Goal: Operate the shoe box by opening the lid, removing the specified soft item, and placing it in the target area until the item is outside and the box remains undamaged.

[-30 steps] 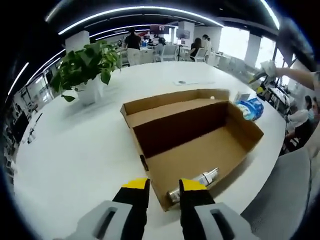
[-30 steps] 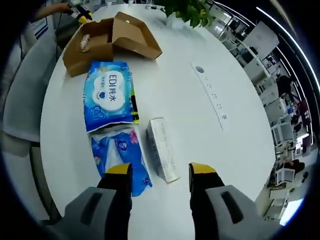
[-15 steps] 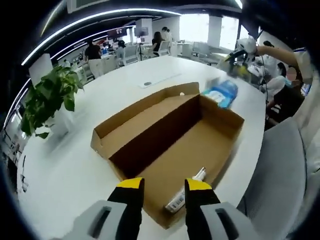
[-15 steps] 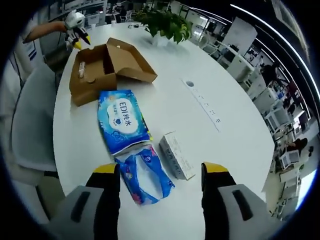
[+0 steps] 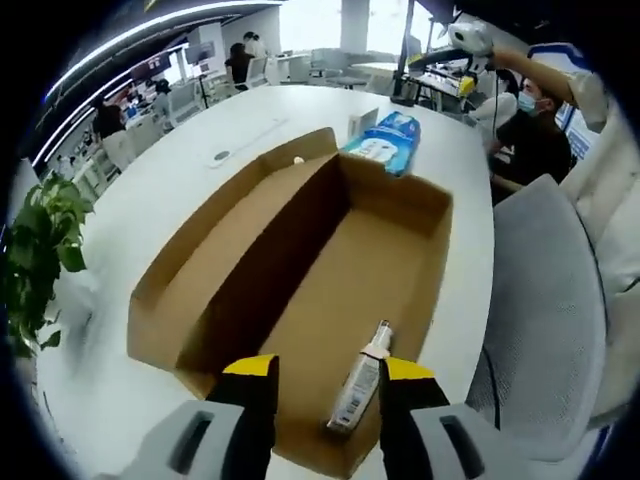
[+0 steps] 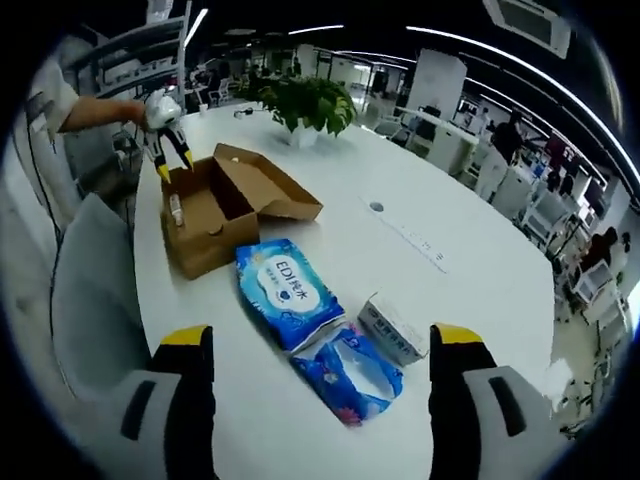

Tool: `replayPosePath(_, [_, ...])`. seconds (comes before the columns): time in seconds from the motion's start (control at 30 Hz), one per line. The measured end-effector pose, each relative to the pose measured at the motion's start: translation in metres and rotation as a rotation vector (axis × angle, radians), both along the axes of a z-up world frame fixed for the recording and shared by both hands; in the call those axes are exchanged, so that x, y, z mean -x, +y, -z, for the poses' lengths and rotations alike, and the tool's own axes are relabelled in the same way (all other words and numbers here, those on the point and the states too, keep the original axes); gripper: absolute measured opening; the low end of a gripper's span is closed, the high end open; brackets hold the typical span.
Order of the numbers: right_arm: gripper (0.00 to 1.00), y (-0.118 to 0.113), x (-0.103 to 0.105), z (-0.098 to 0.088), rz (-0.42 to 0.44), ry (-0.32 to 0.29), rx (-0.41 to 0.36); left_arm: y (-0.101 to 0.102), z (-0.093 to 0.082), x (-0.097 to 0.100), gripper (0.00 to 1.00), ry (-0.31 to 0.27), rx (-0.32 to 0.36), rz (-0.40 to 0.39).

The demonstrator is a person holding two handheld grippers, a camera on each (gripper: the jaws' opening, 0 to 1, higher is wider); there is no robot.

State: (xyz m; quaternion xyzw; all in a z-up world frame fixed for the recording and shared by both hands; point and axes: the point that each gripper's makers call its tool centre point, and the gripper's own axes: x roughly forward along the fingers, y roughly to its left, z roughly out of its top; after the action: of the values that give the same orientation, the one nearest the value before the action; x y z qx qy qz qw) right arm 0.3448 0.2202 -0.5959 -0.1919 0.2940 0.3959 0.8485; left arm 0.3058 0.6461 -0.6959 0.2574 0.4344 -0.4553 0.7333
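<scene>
Cardboard shoe box (image 5: 300,270), left gripper view: lid folded back, just beyond the jaws.
Left gripper (image 5: 327,368): jaws parted, holding nothing.
Small bottle (image 5: 360,378): lying inside the box between the jaw tips.
Right gripper view, right gripper (image 6: 322,340): jaws wide apart, empty.
Blue wipes pack (image 6: 283,292): ahead between the jaws, outside the box, on the white table (image 6: 400,260).
Floral pouch (image 6: 348,374): touching the pack's near end.

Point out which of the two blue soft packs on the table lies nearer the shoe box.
The larger blue wipes pack with white lettering, lying just beside the shoe box. The smaller floral-printed blue pack lies beyond it, closer to the right gripper.
</scene>
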Motion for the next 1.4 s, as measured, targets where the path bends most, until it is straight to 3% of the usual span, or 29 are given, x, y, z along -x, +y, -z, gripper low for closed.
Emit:
replayPosePath(0.43, [0.96, 0.014, 0.048, -0.009, 0.061, -0.017, -0.081, -0.001, 0.033, 0.001, 0.46, 0.096, -0.124, 0.175])
replayPosePath(0.67, [0.96, 0.026, 0.067, -0.008, 0.063, -0.021, -0.087, 0.001, 0.046, 0.008, 0.43, 0.132, -0.178, 0.265])
replayPosePath(1.13, [0.96, 0.038, 0.085, 0.002, 0.090, -0.008, -0.113, -0.006, 0.060, 0.020, 0.39, 0.240, -0.201, 0.378])
replayPosePath(1.4, [0.96, 0.045, 0.090, 0.006, 0.095, -0.005, -0.128, -0.008, 0.066, 0.021, 0.42, 0.257, -0.225, 0.417])
